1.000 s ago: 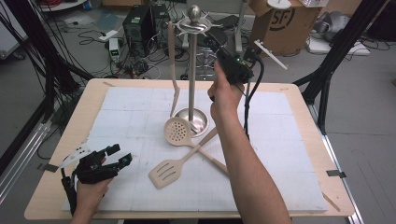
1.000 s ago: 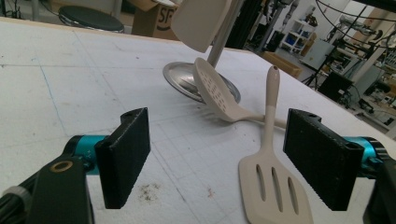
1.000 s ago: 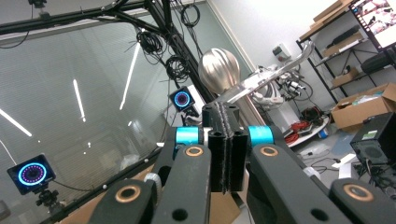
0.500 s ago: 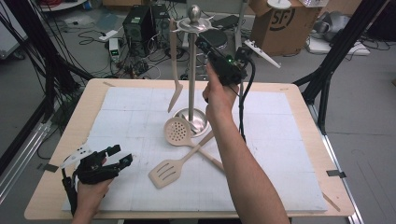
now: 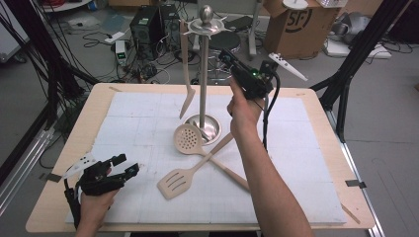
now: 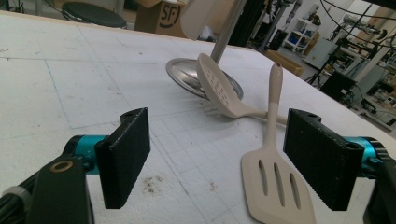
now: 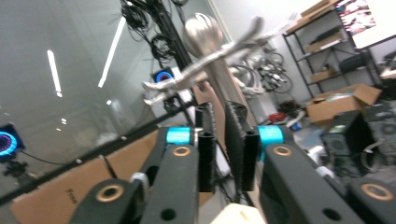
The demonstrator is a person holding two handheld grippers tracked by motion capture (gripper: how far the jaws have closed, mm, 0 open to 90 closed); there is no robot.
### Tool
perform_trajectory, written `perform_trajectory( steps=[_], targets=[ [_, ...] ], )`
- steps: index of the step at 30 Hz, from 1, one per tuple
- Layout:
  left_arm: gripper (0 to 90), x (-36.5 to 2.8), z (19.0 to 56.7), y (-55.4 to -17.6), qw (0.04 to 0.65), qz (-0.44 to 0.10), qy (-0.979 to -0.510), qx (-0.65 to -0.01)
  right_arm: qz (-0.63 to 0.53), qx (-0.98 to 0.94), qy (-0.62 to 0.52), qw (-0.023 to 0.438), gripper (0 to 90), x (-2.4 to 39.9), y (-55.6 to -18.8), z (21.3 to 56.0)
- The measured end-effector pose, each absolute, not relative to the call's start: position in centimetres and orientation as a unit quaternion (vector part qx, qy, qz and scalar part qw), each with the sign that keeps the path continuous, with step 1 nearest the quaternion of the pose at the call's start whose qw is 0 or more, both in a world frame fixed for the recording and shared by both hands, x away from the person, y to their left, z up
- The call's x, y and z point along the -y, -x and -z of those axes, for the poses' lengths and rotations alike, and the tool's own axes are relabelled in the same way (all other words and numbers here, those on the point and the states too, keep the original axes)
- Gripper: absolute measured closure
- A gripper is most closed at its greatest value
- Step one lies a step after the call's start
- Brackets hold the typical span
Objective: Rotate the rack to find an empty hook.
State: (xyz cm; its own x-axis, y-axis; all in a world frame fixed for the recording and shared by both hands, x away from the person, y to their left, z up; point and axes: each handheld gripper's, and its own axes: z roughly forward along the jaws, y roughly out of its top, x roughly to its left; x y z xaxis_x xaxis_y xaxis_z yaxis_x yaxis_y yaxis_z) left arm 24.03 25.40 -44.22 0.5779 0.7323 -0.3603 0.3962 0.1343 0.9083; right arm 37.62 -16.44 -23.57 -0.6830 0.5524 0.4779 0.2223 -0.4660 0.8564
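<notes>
1. The right gripper [image 5: 228, 55] has been drawn back from the rack [image 5: 204, 29], its fingers just parted, nothing between them.
2. One spatula [image 5: 187, 81] is left hanging there.
3. The left gripper [image 5: 123, 166] is seen with fingers apart near the slotted turner [image 5: 174, 181] on the counter [image 5: 296, 197].

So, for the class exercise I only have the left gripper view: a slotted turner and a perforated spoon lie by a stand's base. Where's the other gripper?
Observer: The right gripper is raised beside the top of the stand. Its jaws have just been opening, and I can see nothing between them.
Operator: Is anything hanging up there?
Observer: Yes, one beige utensil hangs from the stand's top, left of the pole, clear of the table.
</notes>
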Motion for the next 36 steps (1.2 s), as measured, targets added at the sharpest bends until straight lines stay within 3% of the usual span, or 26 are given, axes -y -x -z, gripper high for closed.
perform_trajectory(
  steps=[7,10,14,22,36],
  targets=[
    [23.5,-25.0,44.4,-24.2,0.608,-0.130,-0.649,-0.439,-0.741,-0.537,-0.383,0.127,58.8,18.6,-35.7,24.3],
    [23.4,-24.9,44.3,-24.1,0.609,-0.128,-0.648,-0.438,-0.711,-0.577,-0.372,0.152,45.2,19.3,-34.6,24.9],
    [23.3,-24.7,44.3,-24.1,0.609,-0.126,-0.649,-0.438,-0.704,-0.587,-0.369,0.155,36.6,20.5,-33.6,26.0],
    [23.2,-24.5,44.4,-24.3,0.608,-0.117,-0.653,-0.436,-0.701,-0.586,-0.385,0.134,26.7,22.4,-32.3,27.9],
    [23.4,-24.3,44.5,-24.4,0.608,-0.119,-0.653,-0.437,-0.682,-0.590,-0.413,0.124,21.2,25.9,-29.8,32.5]
  ],
)
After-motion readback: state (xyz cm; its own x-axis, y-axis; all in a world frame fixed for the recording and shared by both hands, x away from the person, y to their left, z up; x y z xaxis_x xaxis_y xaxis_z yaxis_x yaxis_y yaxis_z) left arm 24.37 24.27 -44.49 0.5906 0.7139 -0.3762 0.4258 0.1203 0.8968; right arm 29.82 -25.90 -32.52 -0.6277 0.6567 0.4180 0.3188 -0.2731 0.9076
